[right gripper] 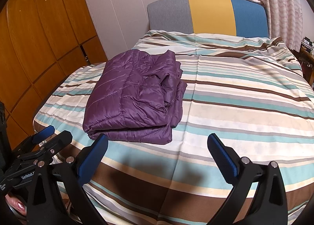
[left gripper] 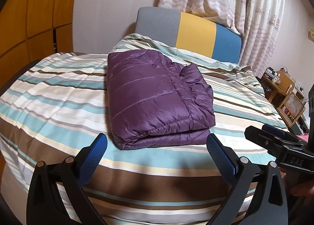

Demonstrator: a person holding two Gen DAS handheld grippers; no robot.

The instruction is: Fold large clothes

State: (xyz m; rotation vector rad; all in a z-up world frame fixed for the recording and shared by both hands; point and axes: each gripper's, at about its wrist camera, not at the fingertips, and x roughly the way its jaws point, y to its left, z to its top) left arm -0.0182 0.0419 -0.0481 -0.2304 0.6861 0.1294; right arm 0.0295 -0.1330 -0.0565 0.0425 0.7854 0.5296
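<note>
Left gripper [left gripper: 157,142] and right gripper [right gripper: 158,142], both spread empty, near one folded purple jacket [left gripper: 155,99] on one striped bed [left gripper: 58,95]

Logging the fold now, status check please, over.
Left gripper open, empty. Right gripper open, empty. Purple jacket folded on the striped bed cover, untouched. Nothing in the way.

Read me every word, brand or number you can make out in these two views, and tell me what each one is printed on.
"DAS": white letters on the black body of the right gripper, seen from the left wrist view.
"GenRoboL": white letters on the black body of the left gripper, cut off by a finger in front.
Items on the wooden shelf: too small to read.
The purple jacket and striped bedcover show no text.
</note>
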